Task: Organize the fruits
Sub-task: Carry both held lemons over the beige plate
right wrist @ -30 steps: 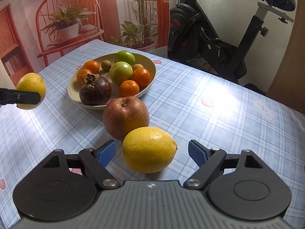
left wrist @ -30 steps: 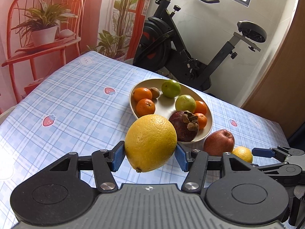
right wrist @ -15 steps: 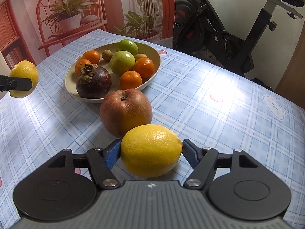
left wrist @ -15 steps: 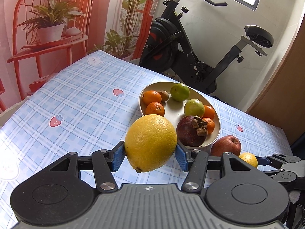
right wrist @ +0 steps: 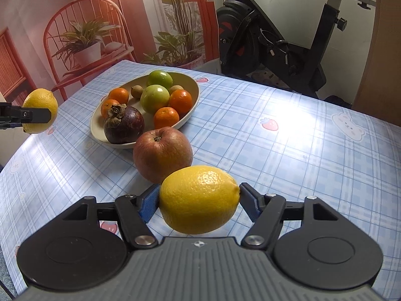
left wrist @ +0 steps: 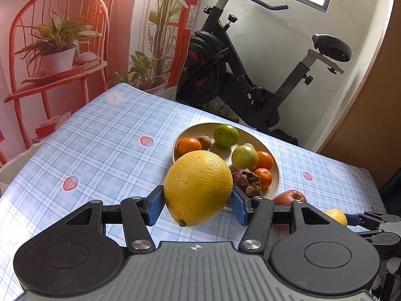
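My left gripper [left wrist: 197, 208] is shut on a large yellow lemon [left wrist: 198, 185], held in the air in front of the cream bowl [left wrist: 190, 130]. My right gripper [right wrist: 199, 205] has its blue pads pressed on both ends of a second lemon [right wrist: 198, 195], low over the tablecloth beside a red apple [right wrist: 163, 155]. The bowl [right wrist: 195, 85] holds several oranges, two green fruits, small brown fruits and a dark mangosteen [right wrist: 124, 125]. The right wrist view shows the left lemon [right wrist: 40, 105] at the far left edge. The left wrist view has the right lemon [left wrist: 335, 217] at the lower right.
A blue checked cloth [right wrist: 288, 150] with strawberry and bear prints covers the table. An exercise bike [left wrist: 225, 70] stands beyond the far edge. A printed backdrop with a red chair and plants [left wrist: 57, 50] hangs at the far left, and a wooden door [left wrist: 376, 115] is on the right.
The right gripper's jaws closed onto the lemon on the table and it tilted slightly in the grip. The left gripper kept its lemon and shifted a little toward the bowl.
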`<state>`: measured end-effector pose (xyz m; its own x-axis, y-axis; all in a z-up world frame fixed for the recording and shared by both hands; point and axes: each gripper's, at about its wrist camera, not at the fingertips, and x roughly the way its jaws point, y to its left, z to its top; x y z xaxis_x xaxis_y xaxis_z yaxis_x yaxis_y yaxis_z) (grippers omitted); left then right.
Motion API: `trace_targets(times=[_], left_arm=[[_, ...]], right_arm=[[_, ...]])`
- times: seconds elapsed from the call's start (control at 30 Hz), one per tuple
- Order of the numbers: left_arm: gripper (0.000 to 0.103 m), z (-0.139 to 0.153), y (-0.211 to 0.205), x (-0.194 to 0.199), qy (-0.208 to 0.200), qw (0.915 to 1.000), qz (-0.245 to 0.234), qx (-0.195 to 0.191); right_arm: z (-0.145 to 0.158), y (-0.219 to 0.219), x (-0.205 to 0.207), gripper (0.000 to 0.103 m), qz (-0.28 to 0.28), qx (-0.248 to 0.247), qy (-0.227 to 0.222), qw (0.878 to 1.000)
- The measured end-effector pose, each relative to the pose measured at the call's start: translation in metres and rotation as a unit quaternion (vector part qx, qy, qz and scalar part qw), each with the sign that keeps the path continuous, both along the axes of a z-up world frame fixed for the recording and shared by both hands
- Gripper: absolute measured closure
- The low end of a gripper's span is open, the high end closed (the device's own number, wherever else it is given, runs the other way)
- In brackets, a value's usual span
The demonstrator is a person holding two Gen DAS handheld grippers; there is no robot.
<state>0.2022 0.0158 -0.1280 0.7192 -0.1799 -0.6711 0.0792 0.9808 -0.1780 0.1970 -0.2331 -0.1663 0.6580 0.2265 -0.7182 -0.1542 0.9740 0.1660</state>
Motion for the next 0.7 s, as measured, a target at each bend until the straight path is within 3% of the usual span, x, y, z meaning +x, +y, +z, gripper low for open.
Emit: trace_targets(times=[0.27, 0.7], left_arm=[[0.044, 0.024, -0.004, 0.018, -0.018, 0.9997, -0.013, 0.005], [0.044, -0.001, -0.002, 0.024, 0.017, 0.9995, -0.027, 0.007]], right_arm=[[0.036, 0.002, 0.006, 0.039, 0.005, 0.000, -0.038, 0.999], [0.007, 0.007, 0.005, 0.040, 0.020, -0.004, -0.002, 1.000]])
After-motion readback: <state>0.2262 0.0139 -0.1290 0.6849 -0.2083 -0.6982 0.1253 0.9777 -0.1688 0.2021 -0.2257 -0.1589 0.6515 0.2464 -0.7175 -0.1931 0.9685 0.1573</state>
